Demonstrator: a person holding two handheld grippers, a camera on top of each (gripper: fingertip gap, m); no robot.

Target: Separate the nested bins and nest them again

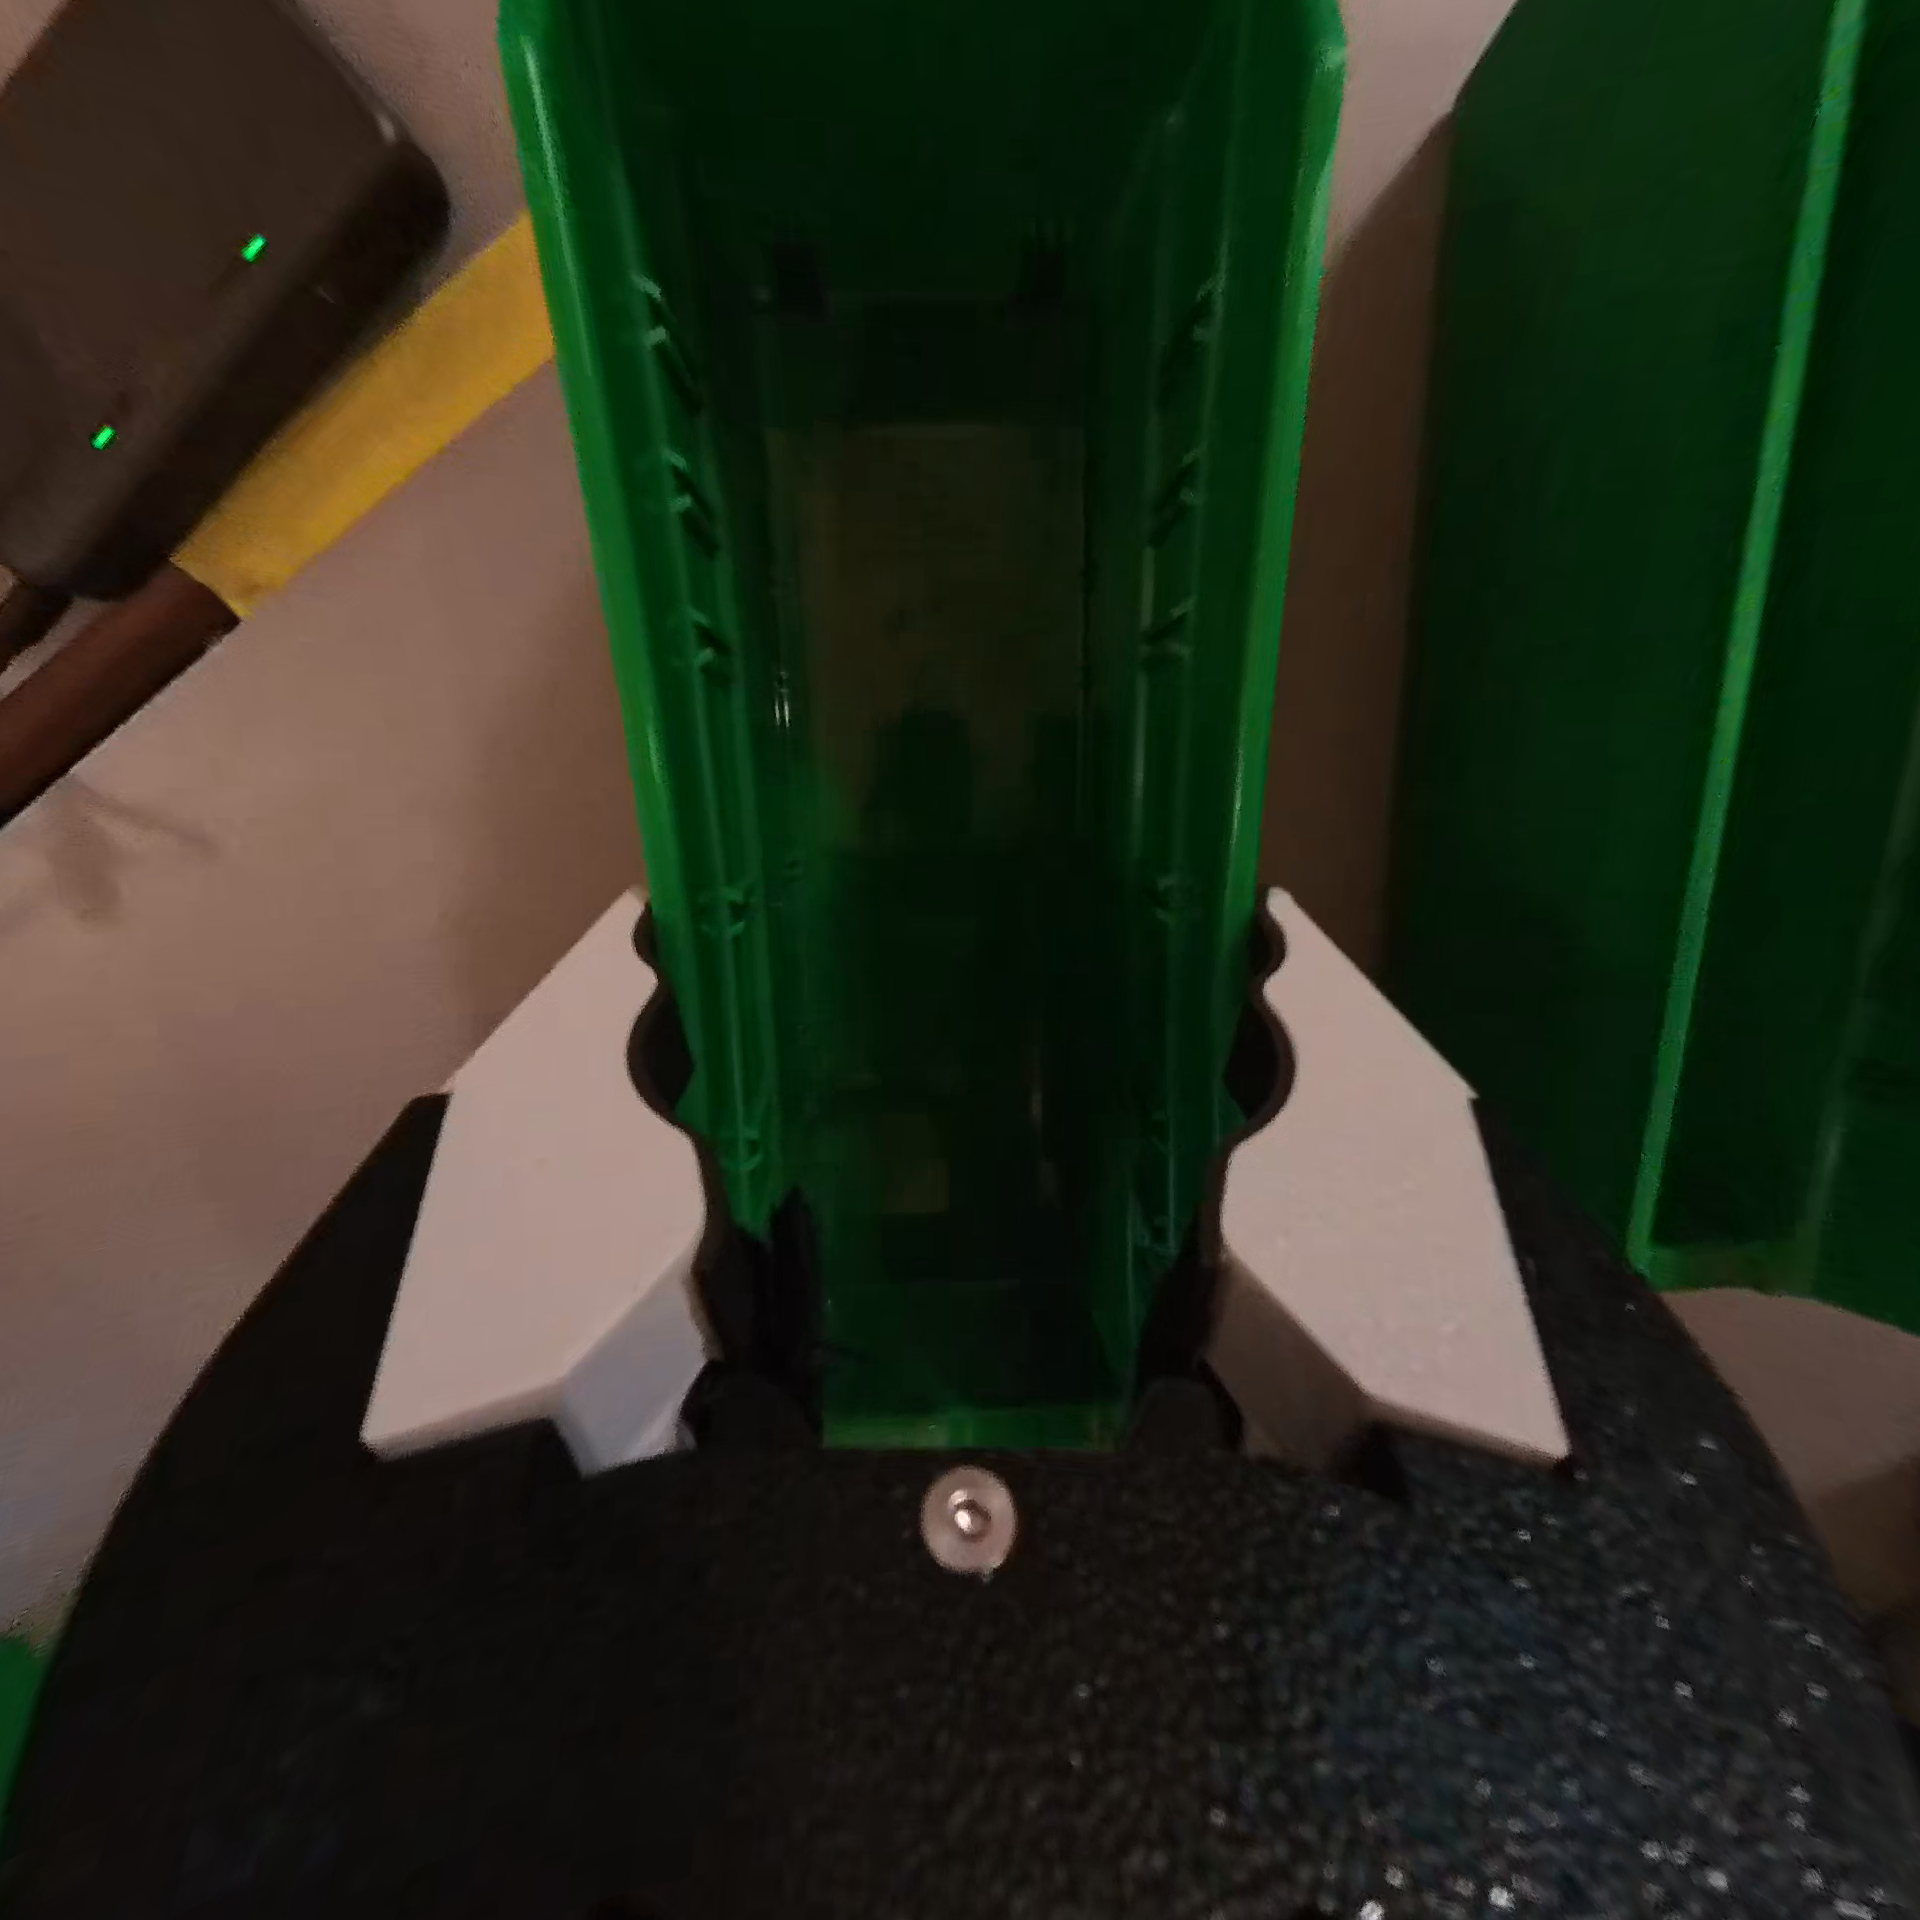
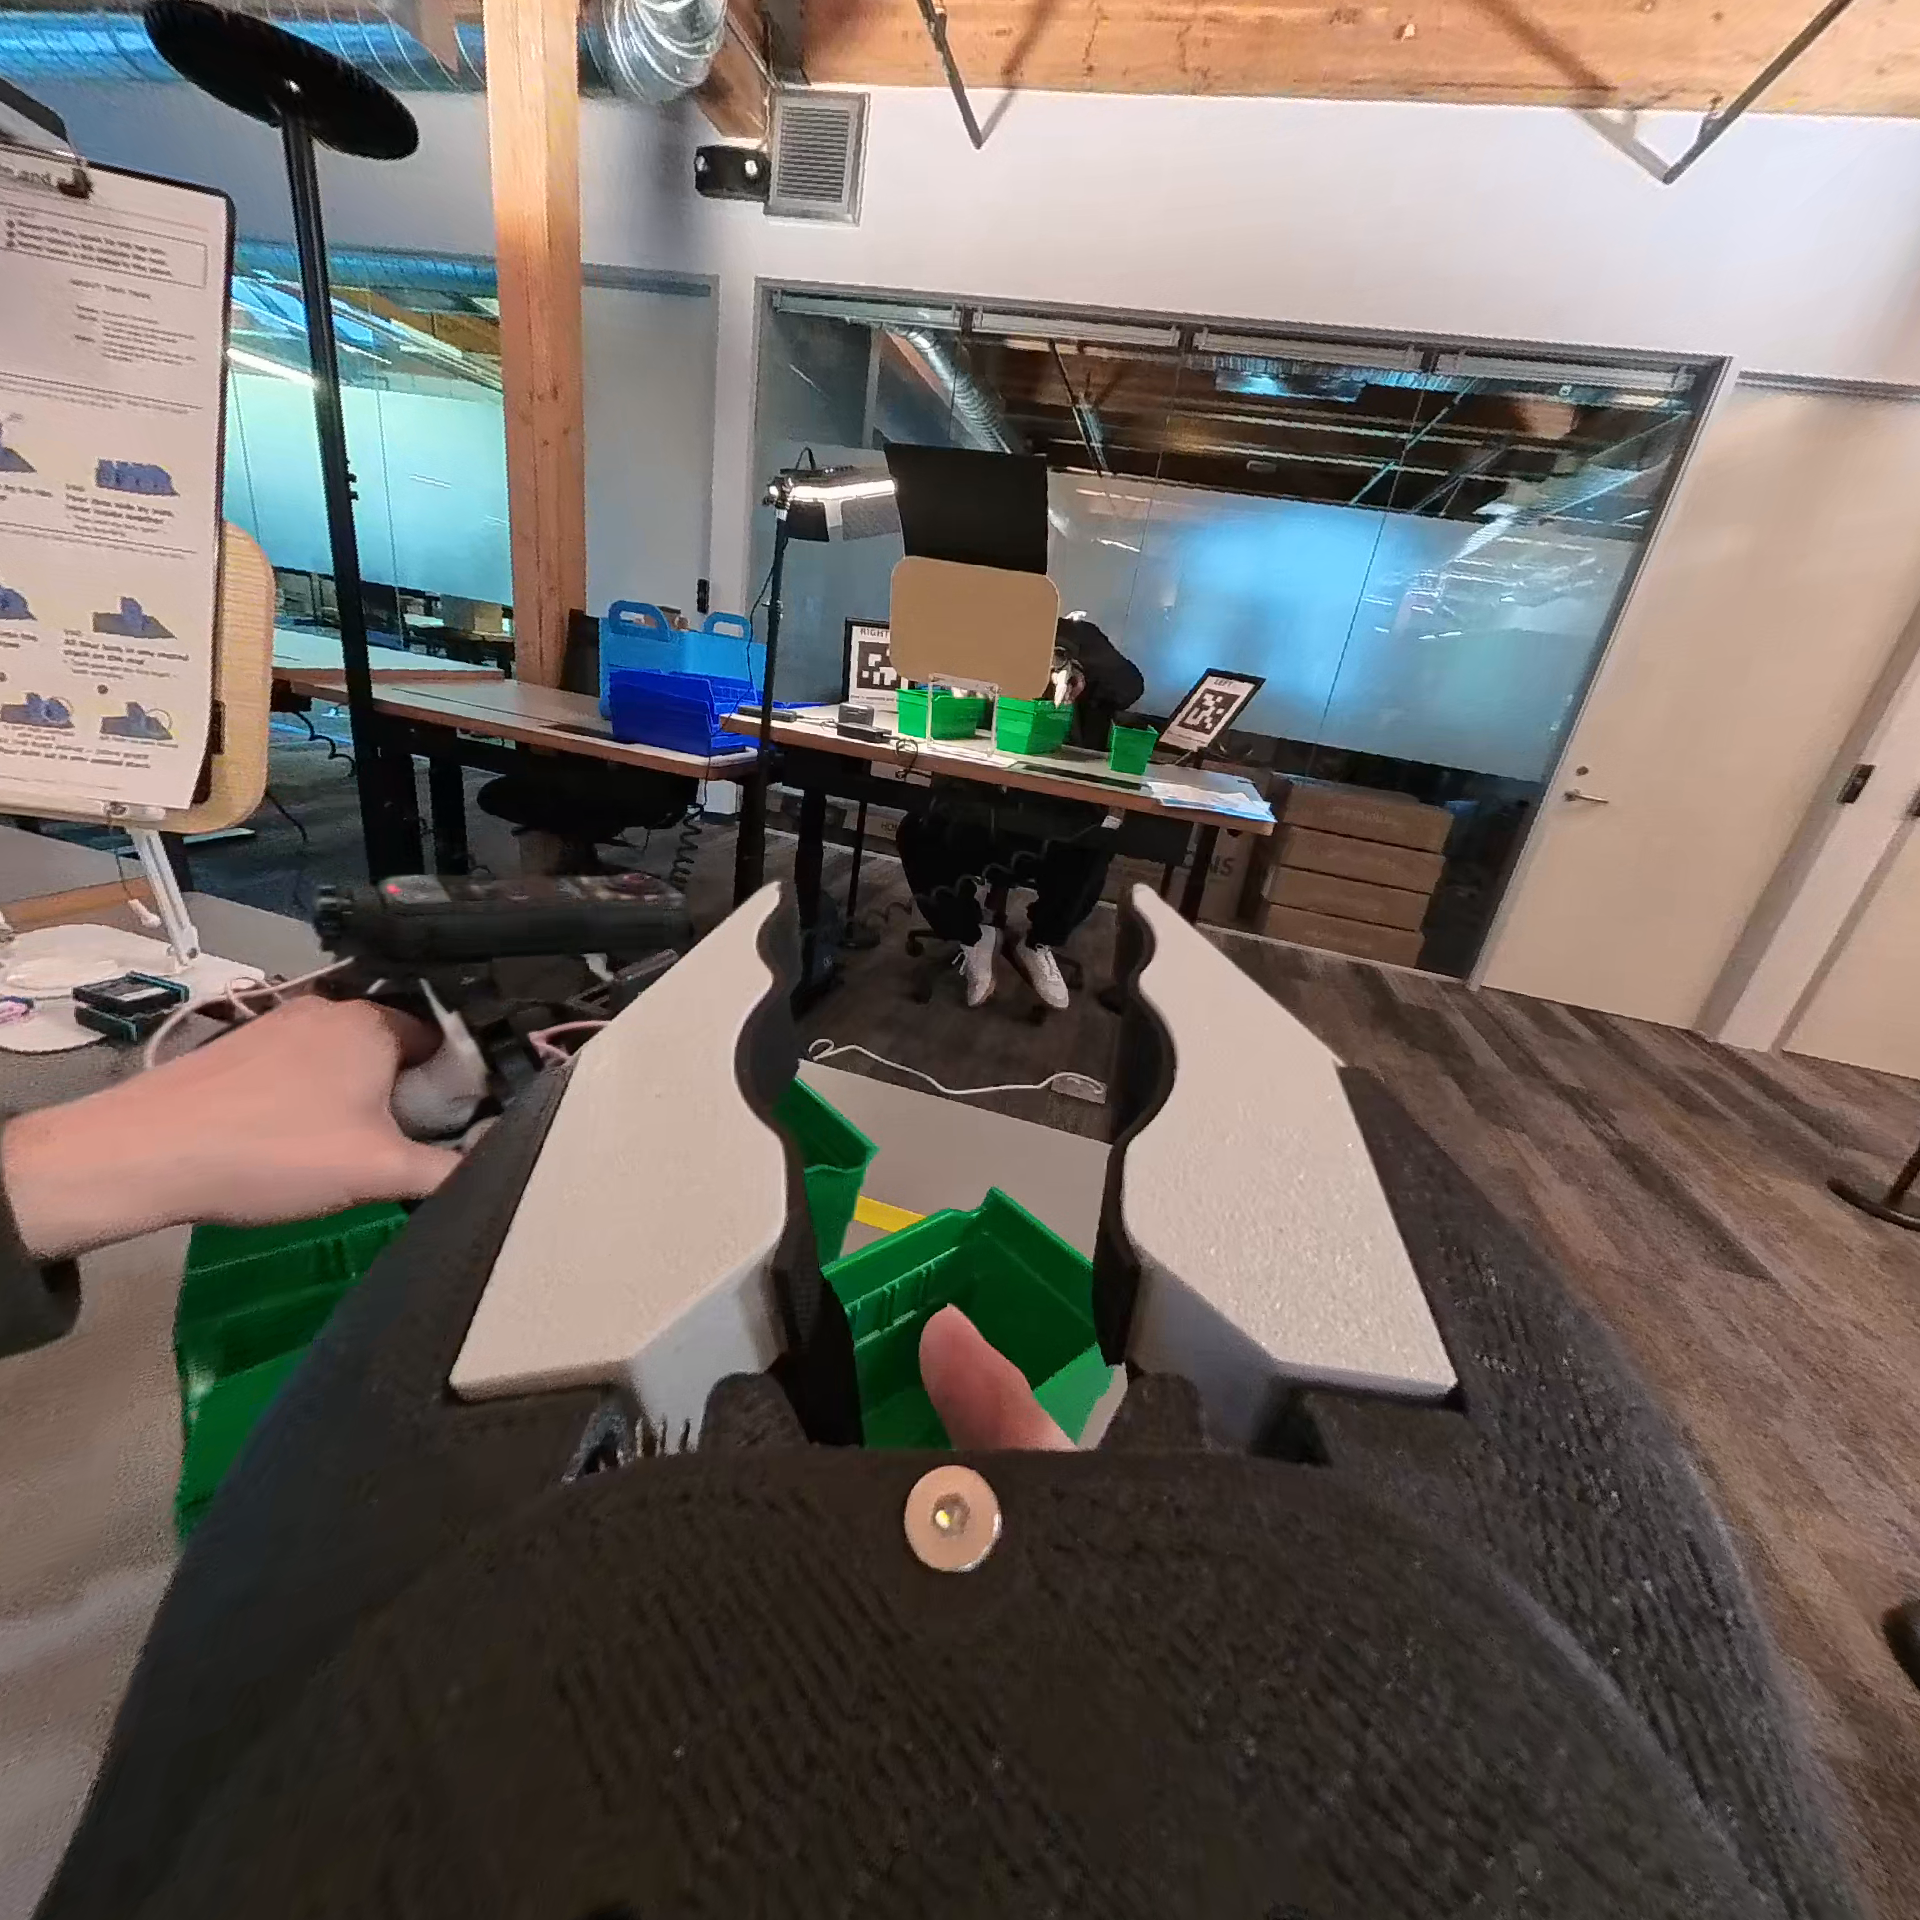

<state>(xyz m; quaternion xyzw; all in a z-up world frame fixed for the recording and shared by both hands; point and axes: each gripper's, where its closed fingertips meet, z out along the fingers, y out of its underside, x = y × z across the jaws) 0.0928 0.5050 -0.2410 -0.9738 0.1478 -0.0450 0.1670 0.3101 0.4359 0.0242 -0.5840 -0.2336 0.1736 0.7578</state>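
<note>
A narrow green bin [image 1: 935, 644] is clamped between the two pale fingers [image 1: 540, 1174] of the left gripper [image 1: 956, 935], one pressed on each long outer wall, the open top turned to the camera. A second green bin [image 1: 1704, 727] is seen just beside it to the right, apart from it, over the pale table [image 1: 312, 883]. A yellow tape strip [image 1: 384, 416] and a dark device [image 1: 187, 312] are passed at upper left.

In the right wrist view the right gripper [image 2: 956, 1039] is held wide open with nothing between its fingers; it is raised above the table, and green bins [image 2: 977, 1288] are glimpsed below through the gap, a fingertip [image 2: 987, 1392] showing at its base. The hand [image 2: 260, 1101] on the left tool is caught at the left edge.

The bin is judged light, thin-walled plastic: stiff along the ribbed sides, glossy and likely slippery. A squeeze across the walls may flex them, so a hold near the rim or ribs is thought safest.
</note>
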